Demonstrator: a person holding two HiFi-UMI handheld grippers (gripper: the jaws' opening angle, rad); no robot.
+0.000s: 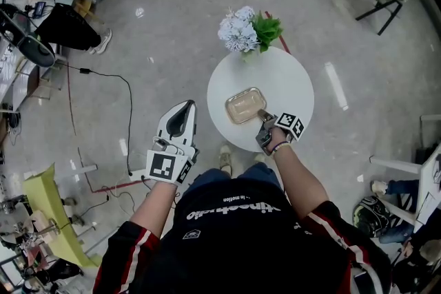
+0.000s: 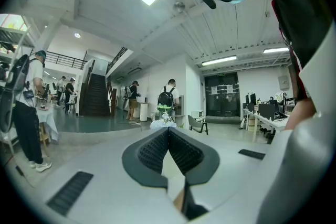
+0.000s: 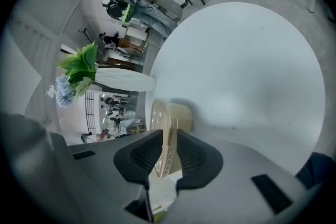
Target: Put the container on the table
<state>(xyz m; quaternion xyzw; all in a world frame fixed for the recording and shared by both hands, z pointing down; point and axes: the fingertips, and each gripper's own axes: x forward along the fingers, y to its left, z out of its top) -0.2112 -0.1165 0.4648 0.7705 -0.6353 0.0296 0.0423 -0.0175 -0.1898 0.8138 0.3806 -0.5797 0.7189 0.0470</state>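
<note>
container (image 1: 245,105) on table (image 1: 291,81), flowers (image 1: 238,29) nr far edge

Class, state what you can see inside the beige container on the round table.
Nothing shows inside the container; its bottom looks bare. The right gripper, shut on its near rim, covers that corner.

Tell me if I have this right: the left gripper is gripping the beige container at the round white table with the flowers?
Wrong gripper. The right gripper has its jaws closed on the rim of the beige container at the round white table with the flowers, as the right gripper view shows. The left gripper is shut on nothing.
</note>
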